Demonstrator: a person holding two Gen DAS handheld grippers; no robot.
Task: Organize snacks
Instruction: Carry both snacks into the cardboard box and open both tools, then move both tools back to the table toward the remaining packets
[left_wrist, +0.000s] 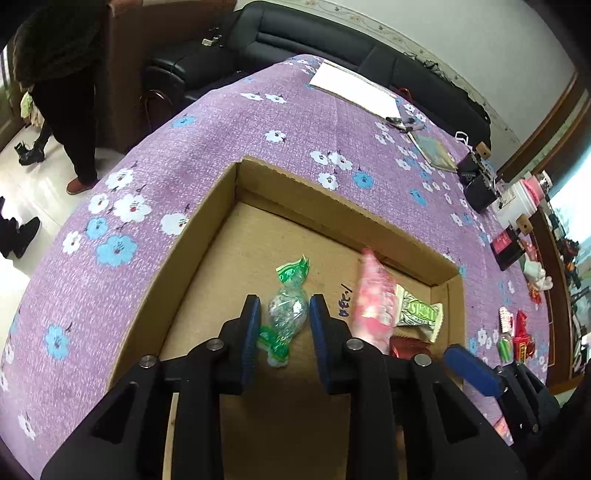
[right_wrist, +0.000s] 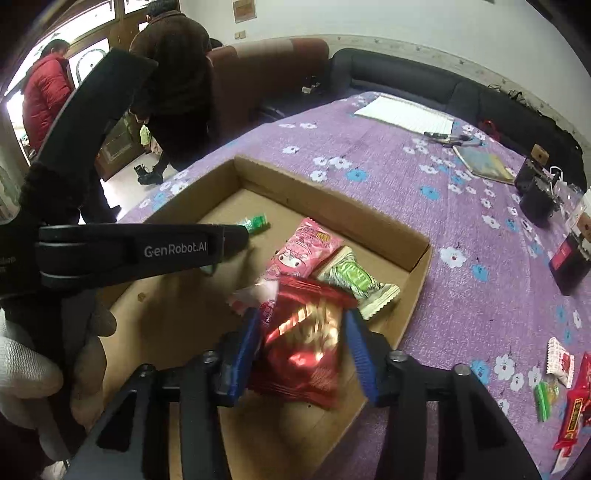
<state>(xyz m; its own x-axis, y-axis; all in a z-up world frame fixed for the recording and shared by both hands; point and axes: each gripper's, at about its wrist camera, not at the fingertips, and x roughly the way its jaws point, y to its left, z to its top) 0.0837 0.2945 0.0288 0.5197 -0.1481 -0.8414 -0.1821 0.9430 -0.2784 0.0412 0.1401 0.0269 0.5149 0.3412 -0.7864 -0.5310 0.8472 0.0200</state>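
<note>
One green candy (left_wrist: 287, 312) between left tool (left_wrist: 284, 314) pads — long axis away from camera.

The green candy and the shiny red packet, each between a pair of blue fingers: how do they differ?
The green candy is small, with a clear twisted wrapper; the red packet is a larger, opaque foil pouch. The candy sits narrowly between the left gripper fingers, nearly closed; the red packet fills the wider-set right gripper. The candy has bare cardboard around it; the packet is beside other snacks. Both are over the cardboard box.
</note>
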